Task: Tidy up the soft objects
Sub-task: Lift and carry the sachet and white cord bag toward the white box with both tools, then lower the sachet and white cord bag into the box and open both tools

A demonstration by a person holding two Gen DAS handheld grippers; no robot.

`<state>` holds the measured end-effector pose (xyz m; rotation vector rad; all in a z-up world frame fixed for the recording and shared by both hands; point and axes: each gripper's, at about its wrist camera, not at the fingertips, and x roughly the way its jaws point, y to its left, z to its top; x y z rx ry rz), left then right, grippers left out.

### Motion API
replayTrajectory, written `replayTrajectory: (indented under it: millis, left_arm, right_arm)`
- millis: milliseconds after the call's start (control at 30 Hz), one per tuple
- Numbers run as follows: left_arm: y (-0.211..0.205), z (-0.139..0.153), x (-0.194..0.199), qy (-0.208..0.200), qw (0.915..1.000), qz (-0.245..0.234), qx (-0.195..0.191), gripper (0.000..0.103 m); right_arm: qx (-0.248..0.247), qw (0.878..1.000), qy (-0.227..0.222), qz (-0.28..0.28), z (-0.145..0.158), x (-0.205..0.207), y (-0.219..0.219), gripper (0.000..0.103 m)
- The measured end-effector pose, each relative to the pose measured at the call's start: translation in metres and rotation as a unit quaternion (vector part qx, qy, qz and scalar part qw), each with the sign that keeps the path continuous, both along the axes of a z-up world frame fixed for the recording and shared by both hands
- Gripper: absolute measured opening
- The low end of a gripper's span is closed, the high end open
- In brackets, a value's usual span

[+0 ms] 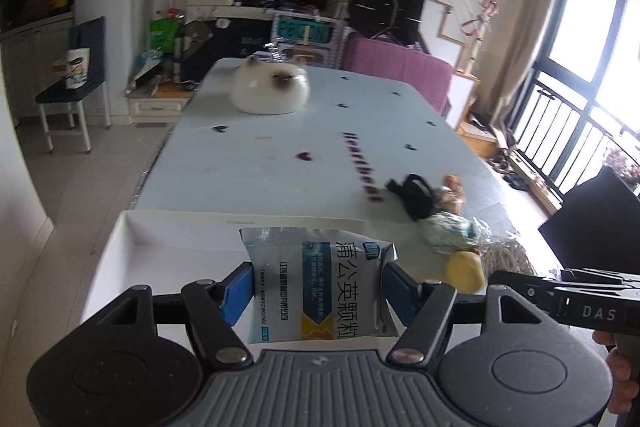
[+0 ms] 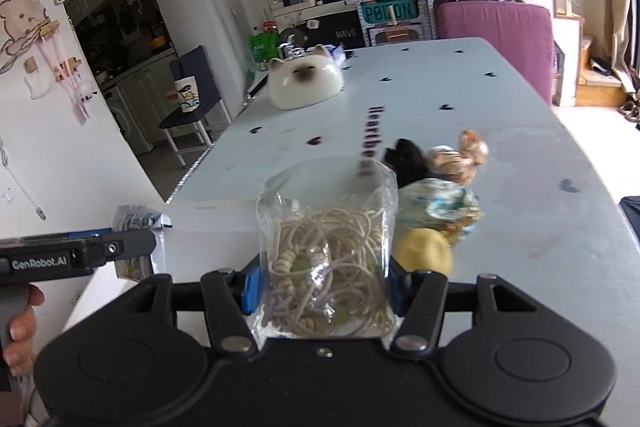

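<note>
**Two soft packets held, one in each hand-held gripper, over the near end of the table**

My left hand-held gripper (image 1: 318, 285) is clamped on a sachet (image 1: 320, 287), its blue pads (image 1: 236, 293) pressing the two side edges. The sachet is a flat foil packet with printed text; I judge it light, limp and somewhat slick, so a grip across the filled middle should hold better than one on the crimped edges. My right hand-held gripper (image 2: 324, 285) is clamped on a bag (image 2: 326, 247) of clear film holding coiled cord. I judge this one light and squashy too; the film buckles under the pads, and the open top stands loose above them, so the cord could spill if the bag tips. Both packets hang above the near edge of the table (image 1: 280, 147), just over a white box (image 1: 168, 239) whose rim shows below the sachet.

Beside the bag lies a cluster of other soft things: a yellow puff (image 2: 426, 251), a patterned bundle (image 2: 438, 205), a black piece (image 2: 406, 161) and a tan bundle (image 2: 460, 155), touching or nearly so.

Hard to make out: the box's interior is largely hidden behind the gripper, and its depth cannot be told. The lower ends of both packets are cut off by the gripper bodies. The black piece is blurred; what it is I cannot tell. A cat-shaped ornament (image 1: 272, 89) sits well apart at the far end.
</note>
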<state>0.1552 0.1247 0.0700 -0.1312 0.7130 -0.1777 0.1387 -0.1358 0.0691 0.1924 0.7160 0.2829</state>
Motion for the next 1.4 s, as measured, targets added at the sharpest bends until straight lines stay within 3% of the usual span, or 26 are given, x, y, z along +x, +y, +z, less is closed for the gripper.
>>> replayTrajectory:
  millis: [233, 433, 633, 833, 867, 933, 967, 1000, 1167, 1300, 1400]
  left_arm:
    - [0.041, -0.011, 0.013, 0.017, 0.9993, 0.035, -0.003, 0.070]
    - [0.071, -0.020, 0.017, 0.031, 0.9979, 0.057, -0.009, 0.070]
    - [0.089, -0.029, 0.024, 0.044, 0.9964, 0.070, -0.021, 0.070]
    - [0.089, -0.039, 0.035, 0.055, 0.9963, 0.062, -0.023, 0.070]
    - [0.089, -0.041, 0.037, 0.057, 0.9963, 0.060, -0.024, 0.070]
    - [0.087, -0.045, 0.042, 0.063, 0.9961, 0.057, -0.025, 0.070]
    - [0.087, -0.047, 0.045, 0.066, 0.9960, 0.055, -0.025, 0.070]
    - [0.086, -0.049, 0.047, 0.069, 0.9959, 0.054, -0.025, 0.070]
    - [0.082, -0.059, 0.058, 0.081, 0.9953, 0.050, -0.018, 0.070]
    - [0.081, -0.064, 0.069, 0.089, 0.9948, 0.048, -0.013, 0.070]
    - [0.081, -0.068, 0.081, 0.097, 0.9939, 0.054, -0.005, 0.070]
  right_arm:
    - [0.007, 0.999, 0.021, 0.032, -0.008, 0.022, 0.048, 0.059]
    - [-0.069, 0.985, 0.013, 0.160, -0.018, 0.045, 0.094, 0.059]
    - [-0.141, 0.951, 0.013, 0.274, -0.033, 0.069, 0.132, 0.059]
    - [-0.210, 0.909, 0.007, 0.360, -0.055, 0.079, 0.158, 0.060]
    - [-0.236, 0.899, -0.004, 0.370, -0.060, 0.077, 0.162, 0.063]
    - [-0.291, 0.877, -0.036, 0.379, -0.068, 0.069, 0.168, 0.080]
    - [-0.316, 0.868, -0.052, 0.379, -0.070, 0.066, 0.170, 0.083]
    - [-0.331, 0.864, -0.061, 0.375, -0.070, 0.064, 0.170, 0.087]
    - [-0.375, 0.866, -0.071, 0.323, -0.069, 0.070, 0.163, 0.087]
    - [-0.339, 0.895, -0.049, 0.286, -0.064, 0.081, 0.150, 0.084]
    - [-0.328, 0.903, -0.054, 0.272, -0.062, 0.074, 0.143, 0.083]
